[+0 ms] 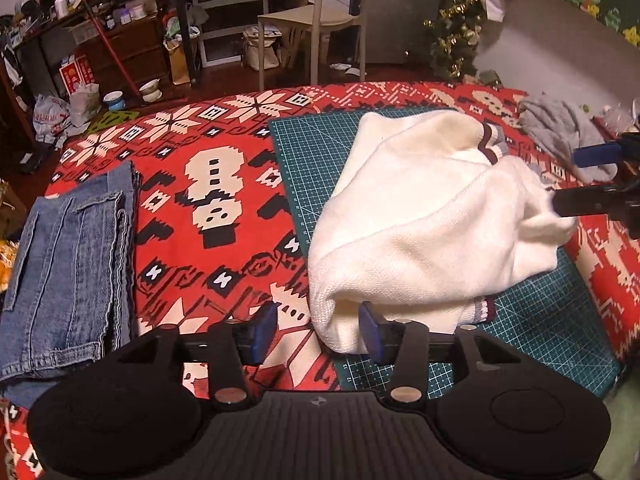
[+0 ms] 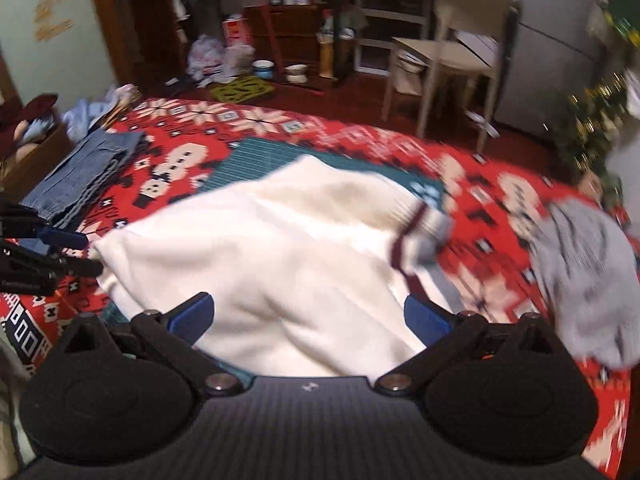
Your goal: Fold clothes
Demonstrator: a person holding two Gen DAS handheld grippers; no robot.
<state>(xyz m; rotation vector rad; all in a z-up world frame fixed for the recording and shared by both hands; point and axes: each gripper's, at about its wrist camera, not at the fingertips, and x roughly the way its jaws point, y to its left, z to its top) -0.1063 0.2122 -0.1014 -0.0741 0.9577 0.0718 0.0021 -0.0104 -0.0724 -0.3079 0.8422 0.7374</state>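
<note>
A white knit sweater (image 1: pixel 424 216) with maroon-striped cuffs lies bunched on a green cutting mat (image 1: pixel 304 152). My left gripper (image 1: pixel 318 330) is open at the sweater's near left corner; the corner sits between the blue pads without being pinched. In the right wrist view that gripper (image 2: pixel 86 252) shows at the left edge, either side of the same corner. My right gripper (image 2: pixel 310 316) stands wide open just above the sweater (image 2: pixel 280 248). In the left wrist view the right gripper (image 1: pixel 580 180) shows at the sweater's right edge, with its lower finger against the fabric.
Folded blue jeans (image 1: pixel 68 272) lie at the left on the red patterned tablecloth (image 1: pixel 192 136). A crumpled grey garment (image 1: pixel 560 132) sits at the far right. Beyond the table stand a chair (image 1: pixel 320 12), a small Christmas tree (image 1: pixel 456 32) and cluttered shelves.
</note>
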